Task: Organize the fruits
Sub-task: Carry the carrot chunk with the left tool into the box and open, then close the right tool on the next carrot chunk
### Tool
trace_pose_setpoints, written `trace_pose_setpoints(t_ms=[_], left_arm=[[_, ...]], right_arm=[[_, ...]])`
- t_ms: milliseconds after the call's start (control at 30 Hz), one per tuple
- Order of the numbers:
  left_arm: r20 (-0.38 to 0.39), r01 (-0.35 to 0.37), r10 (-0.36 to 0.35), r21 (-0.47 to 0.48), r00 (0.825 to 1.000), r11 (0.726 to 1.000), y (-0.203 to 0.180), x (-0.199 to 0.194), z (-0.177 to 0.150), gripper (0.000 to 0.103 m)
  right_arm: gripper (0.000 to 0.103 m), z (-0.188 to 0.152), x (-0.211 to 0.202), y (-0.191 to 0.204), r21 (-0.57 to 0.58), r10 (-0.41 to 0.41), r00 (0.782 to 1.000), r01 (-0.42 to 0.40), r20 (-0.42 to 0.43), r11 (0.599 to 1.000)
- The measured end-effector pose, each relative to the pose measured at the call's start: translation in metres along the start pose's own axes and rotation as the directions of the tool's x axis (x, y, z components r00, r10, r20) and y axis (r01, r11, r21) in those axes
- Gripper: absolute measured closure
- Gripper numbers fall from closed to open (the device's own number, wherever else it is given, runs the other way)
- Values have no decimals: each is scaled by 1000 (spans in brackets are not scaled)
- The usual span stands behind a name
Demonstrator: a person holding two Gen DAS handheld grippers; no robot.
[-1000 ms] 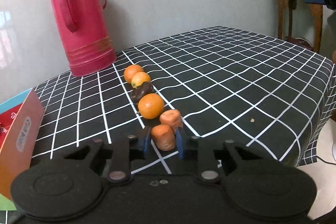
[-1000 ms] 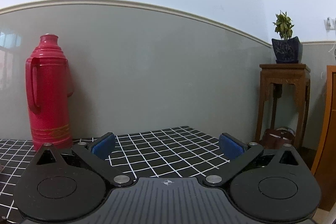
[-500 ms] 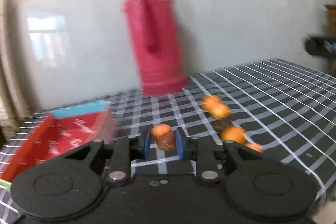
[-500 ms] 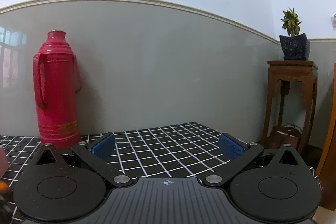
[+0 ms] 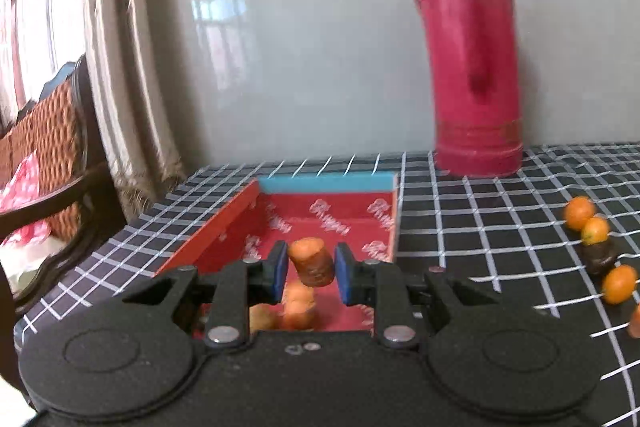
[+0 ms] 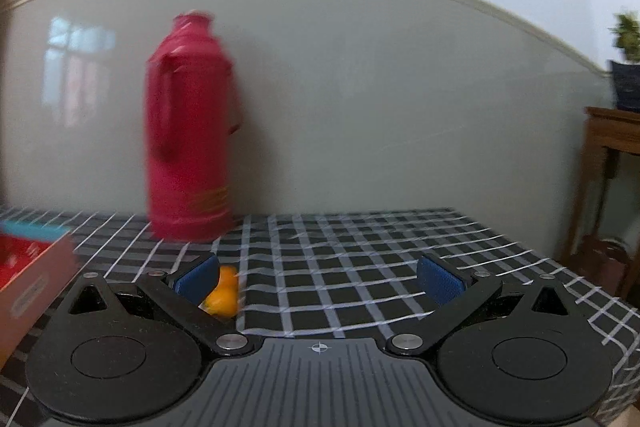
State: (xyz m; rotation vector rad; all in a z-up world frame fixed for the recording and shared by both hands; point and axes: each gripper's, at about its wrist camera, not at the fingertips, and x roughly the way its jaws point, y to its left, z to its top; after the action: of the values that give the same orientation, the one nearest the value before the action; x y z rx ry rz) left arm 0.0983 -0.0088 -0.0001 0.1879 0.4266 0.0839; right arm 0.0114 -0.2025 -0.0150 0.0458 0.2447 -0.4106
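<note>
Tray: red printed cardboard tray (image 5: 224,227), below and ahead of left fingers.
Left gripper (image 5: 311,273): clenched on stubby orange carrot chunk (image 5: 311,267), over tray.
Right gripper (image 6: 319,277): spread, nothing between; small orange fruits (image 6: 223,291) beside left finger.

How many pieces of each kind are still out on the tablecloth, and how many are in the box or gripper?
Round oranges on cloth: 3
Dark fruit on cloth: 1
Carrot chunks on cloth: 1, at frame edge
Carrot chunk in left gripper: 1
Pieces in red box: about 3, blurred
Total: about 9
</note>
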Motion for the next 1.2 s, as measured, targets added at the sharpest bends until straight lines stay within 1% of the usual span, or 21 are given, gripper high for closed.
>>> trace_pose_setpoints(t_ms=[133,167,233,333,367,433,500,533,633,667,700,733,767,900,933,967,1033,1067,1133,1200], left_arm=[[-62,-16,14,-20,998,1000,10,6,-2,86],[-73,-17,15,-19,997,1000,9,7,-2,84],[-95,-16,13,-28,995,999,12,9,-3,78],[-101,-17,14,-33,995,999,15,8,-4,77],[-100,-18,14,-37,995,999,17,7,-4,75],[-97,-24,19,-49,995,999,21,5,-3,63],[-84,-39,33,-68,996,997,28,2,-2,36],[-72,-49,43,-77,996,996,30,0,-1,33],[-35,-69,67,-86,997,994,38,-7,3,27],[-31,-77,74,-89,997,993,41,-8,5,21],[-28,-85,83,-94,996,992,44,-8,5,17],[-24,-96,94,-100,995,990,47,-9,5,17],[-21,-104,103,-105,994,989,51,-8,6,17],[-29,-130,128,-140,991,982,64,-6,8,13],[-32,-137,133,-152,991,979,68,-5,9,13],[-36,-141,137,-165,990,976,72,-4,9,13],[-46,-151,145,-187,988,971,80,-2,9,13],[-53,-157,150,-197,987,968,83,-1,10,13],[-68,-167,156,-220,985,961,91,0,10,13],[-83,-182,166,-244,983,953,97,2,10,13]], right_arm=[[0,-8,7,13,-50,93,994,-96,-66,994],[0,-11,8,16,-61,115,990,-121,-84,991],[0,-17,10,21,-74,167,978,-177,-122,981],[0,-24,15,26,-64,228,956,-243,-182,968],[0,-25,17,26,-52,244,949,-259,-198,964],[0,-28,19,27,-22,270,938,-281,-216,959],[0,-29,21,27,-9,280,933,-290,-226,957],[0,-29,21,26,-3,281,931,-289,-232,957],[1,-32,25,24,13,284,924,-291,-256,957],[12,-32,26,24,12,285,923,-292,-258,956],[21,-33,28,25,7,285,923,-293,-261,956],[37,-33,30,26,1,286,918,-297,-275,955],[40,-35,33,27,1,283,914,-296,-291,955],[41,-39,37,27,11,286,905,-298,-314,954],[47,-40,37,28,6,284,905,-297,-316,955],[59,-41,38,29,3,285,903,-301,-322,954],[73,-44,41,30,15,297,890,-312,-347,950],[73,-46,43,30,21,299,885,-313,-357,950],[74,-47,43,29,20,299,887,-312,-353,950],[79,-47,41,30,13,293,890,-308,-350,951]])
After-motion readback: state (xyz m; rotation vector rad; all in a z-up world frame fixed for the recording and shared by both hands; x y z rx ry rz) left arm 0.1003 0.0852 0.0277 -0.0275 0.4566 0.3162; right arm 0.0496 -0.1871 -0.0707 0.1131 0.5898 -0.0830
